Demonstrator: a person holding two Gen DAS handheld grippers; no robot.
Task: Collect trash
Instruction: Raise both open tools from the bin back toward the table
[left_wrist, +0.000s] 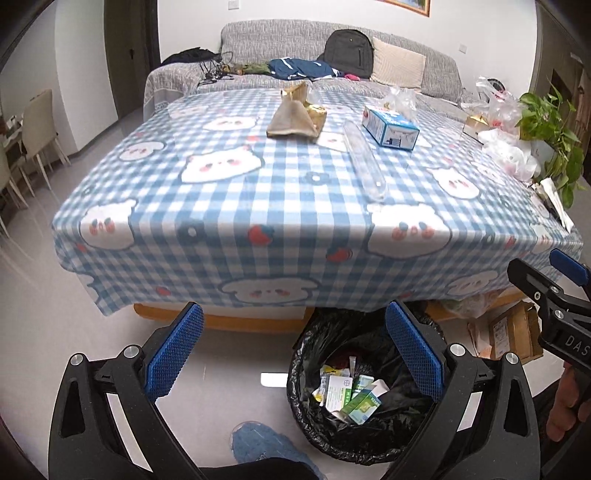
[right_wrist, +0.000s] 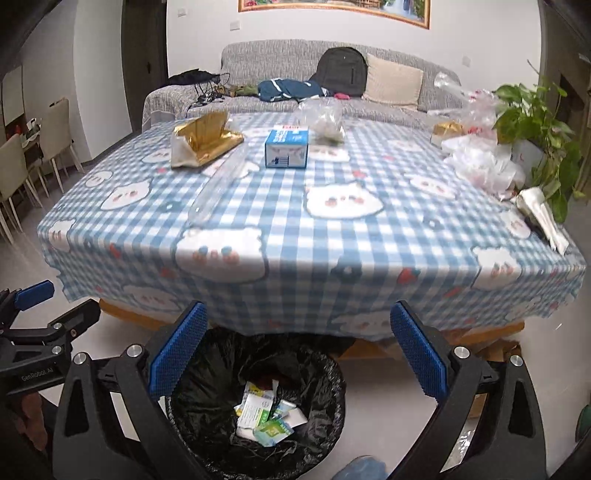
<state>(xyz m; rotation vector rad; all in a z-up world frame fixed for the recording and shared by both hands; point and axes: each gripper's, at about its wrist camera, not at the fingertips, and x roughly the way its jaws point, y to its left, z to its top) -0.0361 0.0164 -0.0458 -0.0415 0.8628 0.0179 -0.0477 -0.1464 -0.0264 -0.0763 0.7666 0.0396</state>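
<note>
The left gripper (left_wrist: 294, 350) is hanging wide open with nothing between its blue pads, and the right gripper (right_wrist: 299, 350) is doing the same, its jaws spread and empty. Both are hovering low in front of the table (right_wrist: 122, 314), just above the black-lined bin (right_wrist: 258, 406), which is probably sitting at the table's near edge so trash can go straight down into it. Small paper packets (right_wrist: 266, 413) are already lying at the bottom of it.

On the checked cloth (left_wrist: 221, 206), more trash is waiting: a gold wrapper (left_wrist: 295, 118), a blue box (left_wrist: 390, 127), a clear plastic tube (left_wrist: 365, 162) and crumpled bags (right_wrist: 480, 162) beside the plant (right_wrist: 532, 118).

The left camera is showing cardboard boxes (left_wrist: 513, 332) under the table, mostly hidden from the right camera. The right camera is showing the bin from more directly above.
</note>
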